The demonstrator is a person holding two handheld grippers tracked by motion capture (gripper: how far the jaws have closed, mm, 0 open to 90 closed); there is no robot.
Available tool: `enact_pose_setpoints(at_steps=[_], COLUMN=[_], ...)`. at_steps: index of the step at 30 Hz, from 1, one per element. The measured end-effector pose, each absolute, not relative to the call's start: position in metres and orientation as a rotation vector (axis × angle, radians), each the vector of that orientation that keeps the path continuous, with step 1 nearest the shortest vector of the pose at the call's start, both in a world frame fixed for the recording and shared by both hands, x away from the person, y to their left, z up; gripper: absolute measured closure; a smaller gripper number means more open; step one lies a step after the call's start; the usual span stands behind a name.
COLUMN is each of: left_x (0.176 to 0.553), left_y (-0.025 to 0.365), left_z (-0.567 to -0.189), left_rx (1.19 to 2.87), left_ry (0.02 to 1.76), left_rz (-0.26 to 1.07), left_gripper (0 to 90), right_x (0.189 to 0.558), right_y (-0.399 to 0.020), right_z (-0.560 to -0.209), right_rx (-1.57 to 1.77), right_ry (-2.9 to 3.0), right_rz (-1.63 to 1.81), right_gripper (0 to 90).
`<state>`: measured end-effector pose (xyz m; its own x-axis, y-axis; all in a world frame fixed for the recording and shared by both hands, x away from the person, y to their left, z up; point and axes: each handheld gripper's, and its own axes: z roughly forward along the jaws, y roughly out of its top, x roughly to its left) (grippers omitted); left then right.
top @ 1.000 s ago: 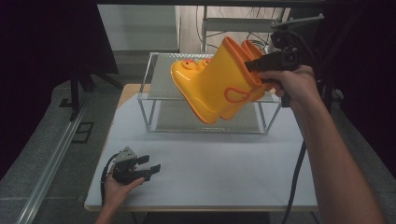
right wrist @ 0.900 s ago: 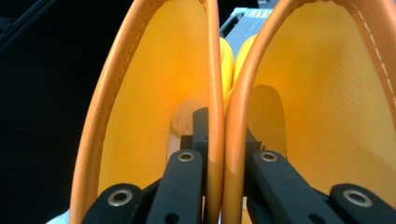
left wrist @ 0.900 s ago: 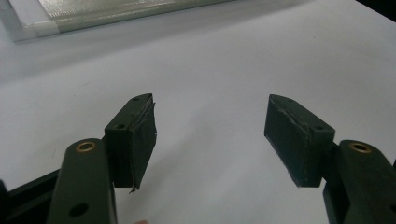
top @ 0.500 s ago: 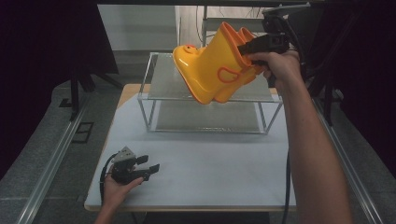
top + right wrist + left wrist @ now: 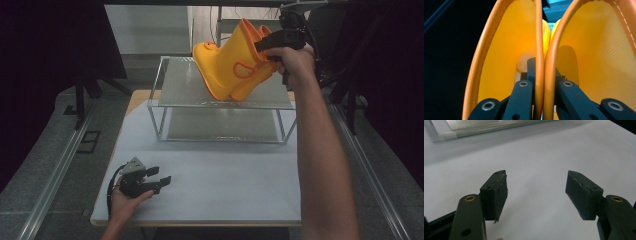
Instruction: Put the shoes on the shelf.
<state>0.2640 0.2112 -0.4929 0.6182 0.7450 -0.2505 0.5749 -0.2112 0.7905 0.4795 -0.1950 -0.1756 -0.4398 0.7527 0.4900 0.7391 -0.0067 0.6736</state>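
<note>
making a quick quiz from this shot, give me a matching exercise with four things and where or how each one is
Things:
1. yellow boots
2. right gripper
3. left gripper
4. wire rack

States:
A. jaws apart, nothing between them, low over the white table
B. stands at the far side of the table, two shelves
C. held in the air, tilted, above the top shelf
D. one jaw inside each boot, clamped on the two touching walls

Pairs: 1-C, 2-D, 3-A, 4-B
</note>
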Motion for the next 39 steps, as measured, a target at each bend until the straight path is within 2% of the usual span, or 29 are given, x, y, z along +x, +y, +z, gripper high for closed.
enact_pose_setpoints(at_steps=[26,39], left_x=[0.264,0.263], left_y=[0.214,0.216], left_z=[-0.493,-0.492], left_rx=[1.895,1.889], left_ry=[1.051,1.051], left_rz=[0.227,0.233], left_gripper=[33.8,33.8], right_x=[0.507,0.506], right_y=[-0.191,-0.180], right_z=[-0.197,-0.191], right_rx=[1.851,1.832], right_ry=[2.079,2.015], right_rz=[1.326,1.389], right_gripper=[84.7,72.8])
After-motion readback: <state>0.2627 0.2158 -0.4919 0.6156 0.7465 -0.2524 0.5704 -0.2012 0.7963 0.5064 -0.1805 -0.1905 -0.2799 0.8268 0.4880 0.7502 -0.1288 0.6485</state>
